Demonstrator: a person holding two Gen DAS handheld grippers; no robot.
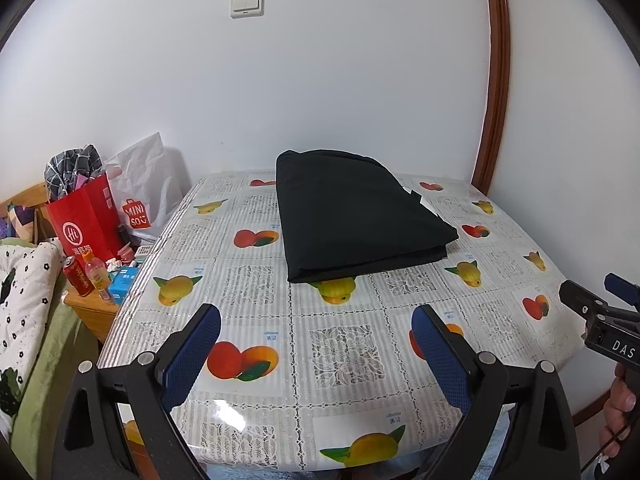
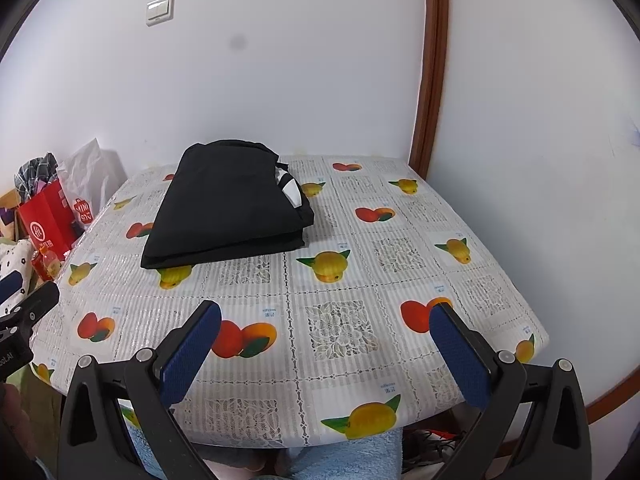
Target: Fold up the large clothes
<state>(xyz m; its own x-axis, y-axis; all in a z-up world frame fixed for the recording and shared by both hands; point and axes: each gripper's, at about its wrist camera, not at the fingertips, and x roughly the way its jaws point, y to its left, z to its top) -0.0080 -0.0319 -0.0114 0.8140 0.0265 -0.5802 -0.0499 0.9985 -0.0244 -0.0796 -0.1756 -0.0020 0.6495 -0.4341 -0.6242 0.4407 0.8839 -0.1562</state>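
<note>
Broadly, a counter [image 1: 280, 360] under a glossy fruit-print cloth, small blue labels on its squares too blurred to read. Folded black garment [image 1: 356, 216] lying flat on the far half, left of centre from the right wrist view [image 2: 228, 208], a white tag showing at its right edge. Left of the counter, a red paper bag [image 1: 86, 222] with a white "Hi" roundel and Chinese characters beneath, then a white plastic bag [image 1: 146, 196] printed "MINISO" in red. Left gripper [image 1: 316, 334] over the near edge, jaws spread wide, holding nothing. Right gripper [image 2: 326, 336] likewise wide apart and empty; "DAS" readable on its body in the left wrist view. Small red can [image 1: 78, 276] and orange bottle [image 1: 98, 274] below the bags, lettering illegible.
</note>
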